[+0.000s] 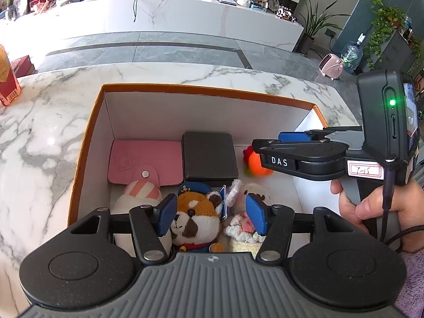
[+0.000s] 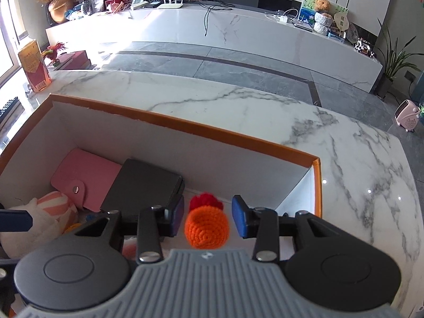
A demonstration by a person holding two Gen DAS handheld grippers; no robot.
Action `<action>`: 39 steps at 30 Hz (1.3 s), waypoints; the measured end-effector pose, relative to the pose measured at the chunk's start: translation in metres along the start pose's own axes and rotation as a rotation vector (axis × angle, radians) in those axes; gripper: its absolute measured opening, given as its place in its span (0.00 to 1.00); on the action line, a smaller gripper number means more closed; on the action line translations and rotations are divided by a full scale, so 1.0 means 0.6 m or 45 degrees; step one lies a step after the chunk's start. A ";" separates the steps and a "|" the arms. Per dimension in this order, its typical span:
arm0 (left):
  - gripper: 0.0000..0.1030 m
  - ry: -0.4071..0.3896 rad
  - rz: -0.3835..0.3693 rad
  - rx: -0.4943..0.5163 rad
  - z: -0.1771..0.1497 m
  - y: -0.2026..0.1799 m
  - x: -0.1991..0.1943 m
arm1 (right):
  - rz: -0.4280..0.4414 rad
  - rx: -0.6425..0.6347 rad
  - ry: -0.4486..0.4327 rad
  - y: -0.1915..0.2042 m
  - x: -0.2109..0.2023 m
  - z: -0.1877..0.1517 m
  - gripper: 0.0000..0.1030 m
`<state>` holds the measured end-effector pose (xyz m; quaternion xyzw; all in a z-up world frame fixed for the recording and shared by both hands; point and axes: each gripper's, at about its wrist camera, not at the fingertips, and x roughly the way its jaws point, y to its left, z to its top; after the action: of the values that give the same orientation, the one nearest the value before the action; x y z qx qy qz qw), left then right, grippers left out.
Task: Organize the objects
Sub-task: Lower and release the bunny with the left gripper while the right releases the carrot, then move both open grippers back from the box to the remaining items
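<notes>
A: Left gripper (image 1: 212,212): 2 blue pads on black linkages, silver screws, ribbed grey body.

B: Right gripper (image 2: 208,218): identical; side marked "DAS", green LED, black cable, lilac sleeve.

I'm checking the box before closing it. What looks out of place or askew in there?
Nothing stands out: the pink wallet and black case lie flat side by side, and the plush toys and orange crochet ball sit inside the box.

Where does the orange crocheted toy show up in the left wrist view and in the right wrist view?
Left wrist view: the orange crocheted toy sits right of centre in the box, partly hidden behind the right gripper.
Right wrist view: it sits low at centre, between the open blue fingers.
Shared landmark: the black case, just left of the toy in both.
</notes>
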<state>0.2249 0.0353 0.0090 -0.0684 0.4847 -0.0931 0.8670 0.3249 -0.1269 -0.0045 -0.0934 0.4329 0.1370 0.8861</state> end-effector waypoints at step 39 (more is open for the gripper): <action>0.66 0.051 0.005 0.107 -0.238 0.001 -0.130 | 0.234 0.216 0.011 0.054 -0.249 -0.292 0.46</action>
<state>0.0631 0.0493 -0.0012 -0.0290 0.4979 -0.1131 0.8593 0.0965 -0.1702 0.0059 0.0213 0.4534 0.1800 0.8727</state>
